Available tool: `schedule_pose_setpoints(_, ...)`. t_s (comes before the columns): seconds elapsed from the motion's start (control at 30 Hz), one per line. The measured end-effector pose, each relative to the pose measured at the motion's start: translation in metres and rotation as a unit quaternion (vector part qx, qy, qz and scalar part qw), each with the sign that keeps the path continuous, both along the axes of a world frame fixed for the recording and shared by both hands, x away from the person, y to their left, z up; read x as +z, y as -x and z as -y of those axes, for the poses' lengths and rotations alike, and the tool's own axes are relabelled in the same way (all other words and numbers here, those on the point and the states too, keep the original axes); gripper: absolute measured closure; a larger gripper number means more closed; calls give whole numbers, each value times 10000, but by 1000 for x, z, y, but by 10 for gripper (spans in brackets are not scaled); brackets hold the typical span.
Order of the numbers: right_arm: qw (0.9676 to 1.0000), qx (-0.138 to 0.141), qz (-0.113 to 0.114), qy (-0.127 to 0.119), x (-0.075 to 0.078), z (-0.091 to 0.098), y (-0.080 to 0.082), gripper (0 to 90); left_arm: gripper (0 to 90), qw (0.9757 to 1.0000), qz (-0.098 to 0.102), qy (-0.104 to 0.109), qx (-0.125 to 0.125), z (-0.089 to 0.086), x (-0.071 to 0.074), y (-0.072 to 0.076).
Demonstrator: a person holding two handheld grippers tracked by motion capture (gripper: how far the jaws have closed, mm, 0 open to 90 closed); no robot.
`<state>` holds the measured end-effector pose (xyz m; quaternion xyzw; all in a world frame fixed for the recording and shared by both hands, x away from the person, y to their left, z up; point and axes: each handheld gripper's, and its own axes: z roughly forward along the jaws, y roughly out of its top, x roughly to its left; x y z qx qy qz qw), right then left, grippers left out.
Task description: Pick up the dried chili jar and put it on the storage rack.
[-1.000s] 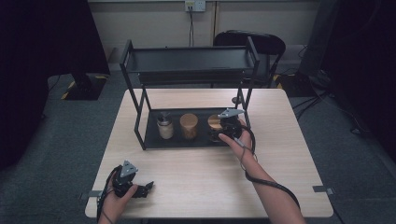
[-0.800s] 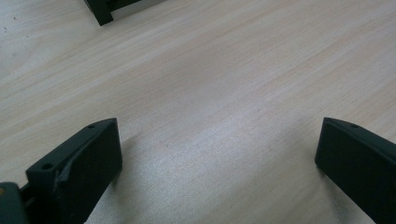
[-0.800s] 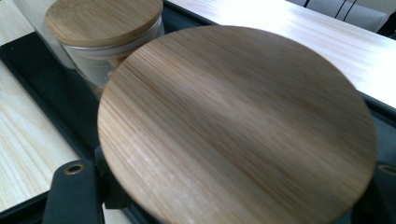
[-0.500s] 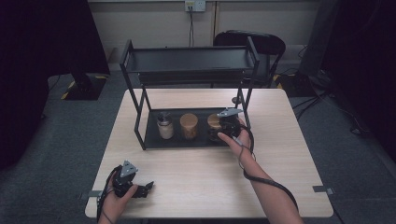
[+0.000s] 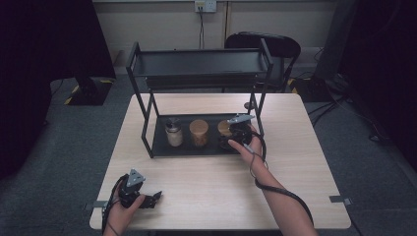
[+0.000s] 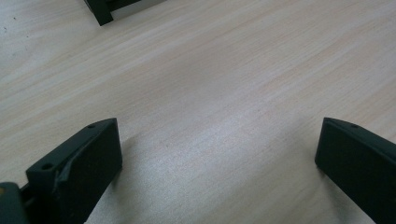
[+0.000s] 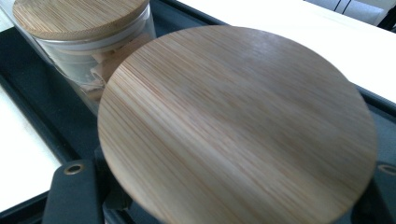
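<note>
Bamboo lid up, the jar (image 7: 238, 126) stands upright on the right end of the rack's (image 5: 196, 71) black lower tray (image 5: 162, 145), its long axis vertical, and the right hand-held gripper (image 5: 235, 137) pinches it at the sides, just below the lid. I think the jar can knock the middle jar (image 5: 198, 132) just beside it, or catch the upper shelf or the post (image 5: 256, 110) if it is lifted straight or tilted. The left hand-held gripper (image 5: 147, 199) lies spread and empty on the tabletop (image 5: 206, 187), well apart.
</note>
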<state>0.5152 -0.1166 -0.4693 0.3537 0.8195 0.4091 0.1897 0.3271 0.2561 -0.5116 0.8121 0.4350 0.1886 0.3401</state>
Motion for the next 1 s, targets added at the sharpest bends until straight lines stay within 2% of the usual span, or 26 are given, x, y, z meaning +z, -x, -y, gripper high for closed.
schedule_pose_setpoints(0.3,10000,2,35,28,-4,-4,0,254,1,10000,0,0,-1,0,0,0)
schedule_pose_setpoints(1.0,9999,-56,37,-89,-8,-9,-4,254,1,10000,-1,0,0,0,0,0)
